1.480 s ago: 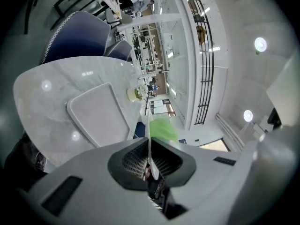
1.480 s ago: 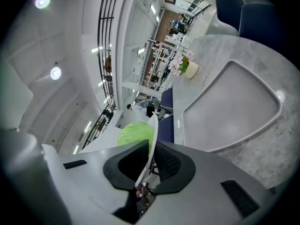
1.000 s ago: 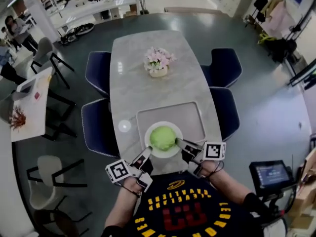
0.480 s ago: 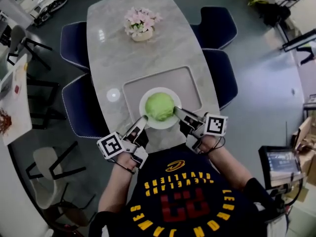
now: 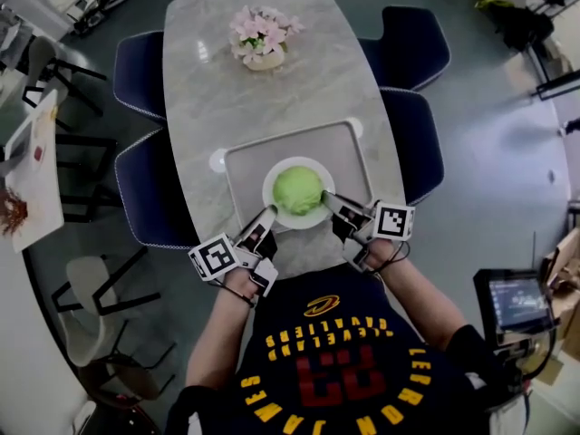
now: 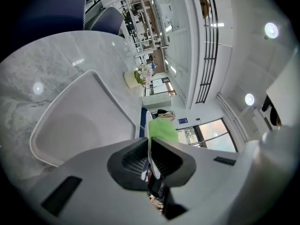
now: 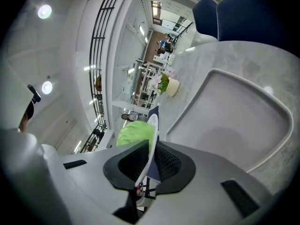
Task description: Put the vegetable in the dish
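Observation:
A round green vegetable [image 5: 298,190] lies in a white dish [image 5: 299,160] over the near half of a grey tray [image 5: 249,166]. My left gripper [image 5: 268,214] is shut on the dish's near left rim. On the near right rim my right gripper [image 5: 328,199] is shut too. In the left gripper view the rim of the dish [image 6: 150,142] runs between the jaws of the left gripper [image 6: 150,156], with the vegetable [image 6: 162,130] beyond. The right gripper view shows the right gripper [image 7: 151,161] clamped on the dish [image 7: 153,130] beside the vegetable [image 7: 133,134]. Whether the dish touches the tray I cannot tell.
The tray lies on a long marble table [image 5: 272,98]. A pot of pink flowers [image 5: 261,34] stands at the far end. Dark blue chairs [image 5: 140,71] [image 5: 412,34] flank both sides. A screen [image 5: 512,302] stands at the right, near the floor.
The dish, held by both grippers, has moved from the tray's near edge a little further over the tray. The head view has tilted down and shifted.

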Action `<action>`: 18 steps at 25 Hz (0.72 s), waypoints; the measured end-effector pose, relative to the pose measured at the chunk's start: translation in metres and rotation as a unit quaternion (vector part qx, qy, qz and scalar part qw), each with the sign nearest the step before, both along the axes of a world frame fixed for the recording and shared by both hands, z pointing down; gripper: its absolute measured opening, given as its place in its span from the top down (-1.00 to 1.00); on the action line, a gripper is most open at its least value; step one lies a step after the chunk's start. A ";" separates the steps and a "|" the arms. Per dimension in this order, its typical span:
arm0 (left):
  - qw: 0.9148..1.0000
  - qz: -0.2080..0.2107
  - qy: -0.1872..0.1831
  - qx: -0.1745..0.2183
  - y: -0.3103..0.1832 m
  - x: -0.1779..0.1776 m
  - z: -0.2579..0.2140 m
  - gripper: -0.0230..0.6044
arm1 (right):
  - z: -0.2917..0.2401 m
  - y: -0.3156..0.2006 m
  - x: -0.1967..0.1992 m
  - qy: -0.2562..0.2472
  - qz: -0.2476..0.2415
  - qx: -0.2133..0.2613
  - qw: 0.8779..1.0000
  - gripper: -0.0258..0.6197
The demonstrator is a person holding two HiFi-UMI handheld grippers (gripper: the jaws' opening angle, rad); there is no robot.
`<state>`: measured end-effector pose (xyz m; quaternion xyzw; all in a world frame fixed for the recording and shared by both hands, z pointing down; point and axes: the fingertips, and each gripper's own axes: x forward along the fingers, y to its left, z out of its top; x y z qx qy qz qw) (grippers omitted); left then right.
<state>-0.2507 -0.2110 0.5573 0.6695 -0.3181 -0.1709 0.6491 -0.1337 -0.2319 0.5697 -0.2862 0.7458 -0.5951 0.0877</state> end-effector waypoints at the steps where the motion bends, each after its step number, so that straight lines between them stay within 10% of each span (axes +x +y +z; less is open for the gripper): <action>1: 1.000 -0.001 -0.002 -0.002 0.000 0.001 0.005 0.88 | 0.004 -0.002 0.001 0.000 -0.002 0.000 1.000 0.83; 18: 0.997 0.016 -0.060 -0.046 -0.038 0.014 0.104 0.87 | 0.098 -0.040 0.018 0.035 -0.018 -0.045 0.998 0.83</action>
